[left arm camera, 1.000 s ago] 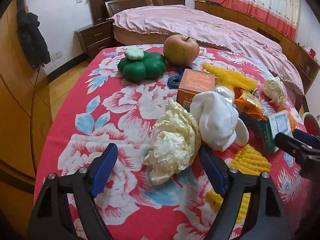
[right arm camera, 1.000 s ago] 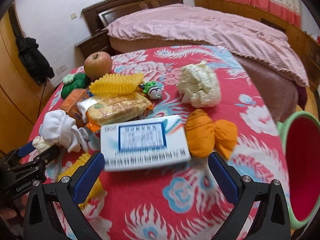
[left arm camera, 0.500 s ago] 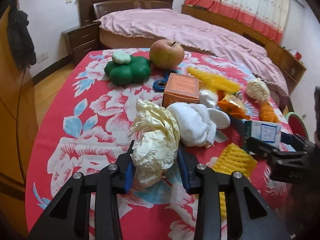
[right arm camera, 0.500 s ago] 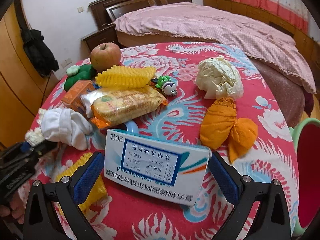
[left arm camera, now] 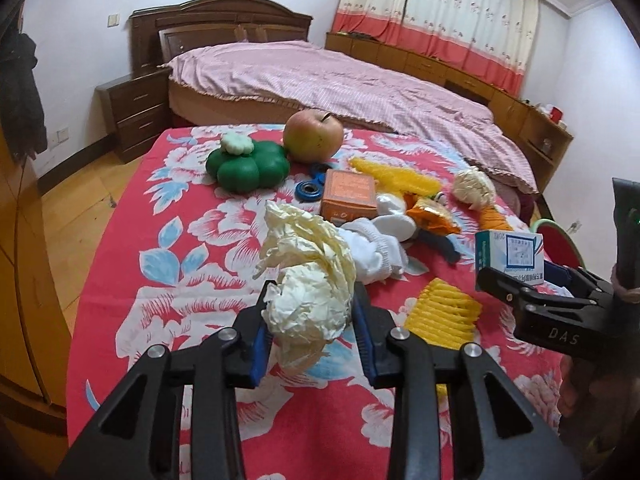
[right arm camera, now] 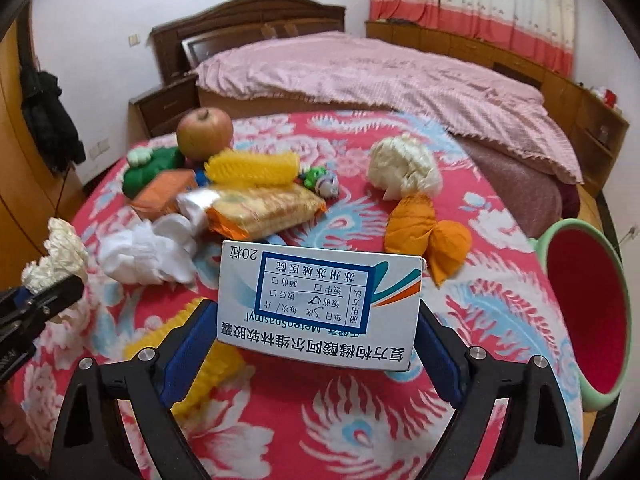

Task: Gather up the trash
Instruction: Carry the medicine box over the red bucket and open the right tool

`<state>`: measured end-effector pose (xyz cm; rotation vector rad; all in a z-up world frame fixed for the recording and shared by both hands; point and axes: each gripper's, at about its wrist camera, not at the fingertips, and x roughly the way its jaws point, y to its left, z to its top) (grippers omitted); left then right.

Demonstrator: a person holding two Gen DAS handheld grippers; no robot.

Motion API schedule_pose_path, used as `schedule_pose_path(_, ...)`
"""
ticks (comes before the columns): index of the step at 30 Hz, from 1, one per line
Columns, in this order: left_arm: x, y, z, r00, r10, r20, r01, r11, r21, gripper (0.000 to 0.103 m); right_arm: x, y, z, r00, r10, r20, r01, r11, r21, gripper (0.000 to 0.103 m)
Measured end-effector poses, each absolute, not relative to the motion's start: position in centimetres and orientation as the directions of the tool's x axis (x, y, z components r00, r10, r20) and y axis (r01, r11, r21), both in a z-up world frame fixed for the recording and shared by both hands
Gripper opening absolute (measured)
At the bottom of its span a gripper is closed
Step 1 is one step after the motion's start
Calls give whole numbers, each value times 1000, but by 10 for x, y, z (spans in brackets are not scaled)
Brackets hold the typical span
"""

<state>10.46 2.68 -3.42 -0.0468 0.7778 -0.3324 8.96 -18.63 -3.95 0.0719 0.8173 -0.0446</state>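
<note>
- Your left gripper (left arm camera: 312, 330) pinches the crumpled paper wad (left arm camera: 308, 280), just above the table (left arm camera: 168, 280).
- Your right gripper (right arm camera: 318, 344) is closing on the medicine box (right arm camera: 320, 304).
- Next: carry both to the bin (right arm camera: 588, 308), judged the drop point.

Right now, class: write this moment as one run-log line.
left gripper: shut on crumpled paper ball | right gripper: jaws closing around medicine box | bin: right of table, neither item dropped yet
</note>
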Motion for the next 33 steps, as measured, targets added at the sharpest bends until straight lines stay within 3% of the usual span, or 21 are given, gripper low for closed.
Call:
schedule_pose_path(20, 73, -40, 22, 625, -445, -641, 401, 888, -226, 36, 29, -262, 22, 735, 1, -679, 130, 981, 143, 94)
schedule_pose_path(33, 75, -160, 37, 527, -520, -672, 532, 819, -215, 36, 0, -382, 23, 731, -123, -671, 295, 944, 147, 94)
